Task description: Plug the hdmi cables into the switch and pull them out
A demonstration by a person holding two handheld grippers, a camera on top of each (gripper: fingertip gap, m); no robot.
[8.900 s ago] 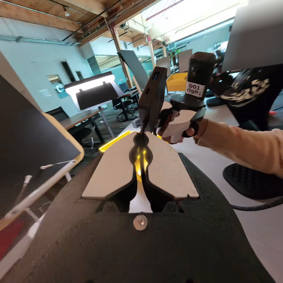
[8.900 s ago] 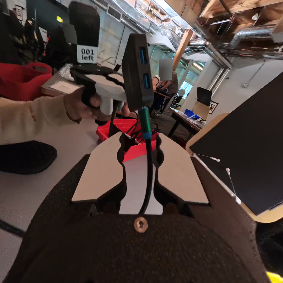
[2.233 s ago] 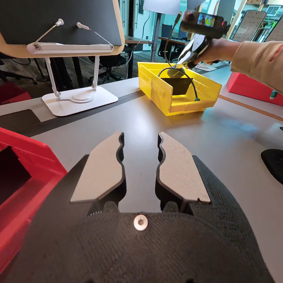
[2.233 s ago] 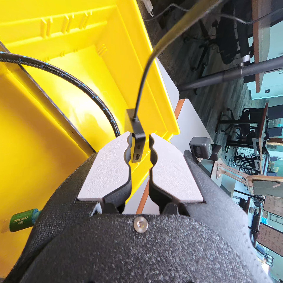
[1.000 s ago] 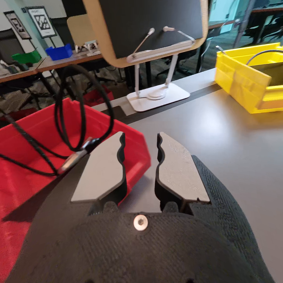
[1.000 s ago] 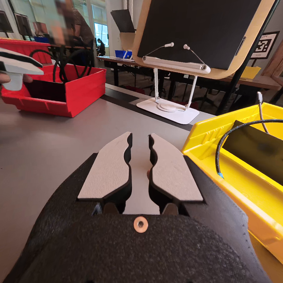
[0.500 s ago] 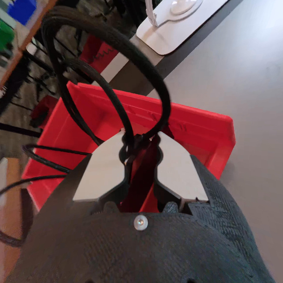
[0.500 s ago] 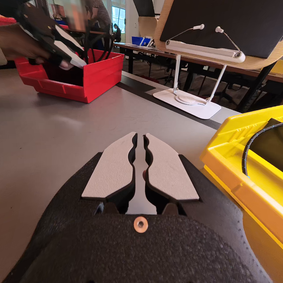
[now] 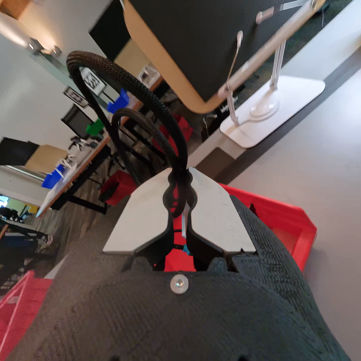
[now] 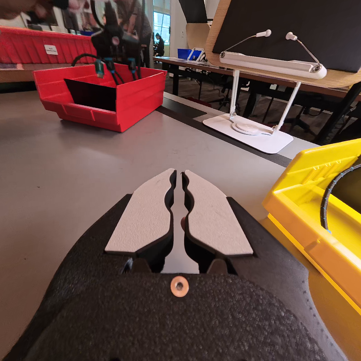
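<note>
My left gripper [image 9: 178,172] is shut on a bundle of black braided HDMI cables [image 9: 136,93], whose loops arch up above the fingers. It holds them over the red bin [image 9: 283,220]. In the right wrist view the left gripper [image 10: 115,43] hangs above the red bin [image 10: 136,101], with several green and blue cable plugs [image 10: 99,68] dangling into it. My right gripper [image 10: 179,172] is shut and empty, low over the grey table. The switch is not visible.
A yellow bin [image 10: 304,175] stands close on the right with one braided cable [image 10: 330,191] in it. A white stand [image 10: 254,132] holding a dark board is at the table's back edge, also in the left wrist view [image 9: 273,109]. People stand in the far background.
My left gripper dipped into the red bin, closed on the cable bundle and lifted it. My right gripper narrowed from slightly open to shut.
</note>
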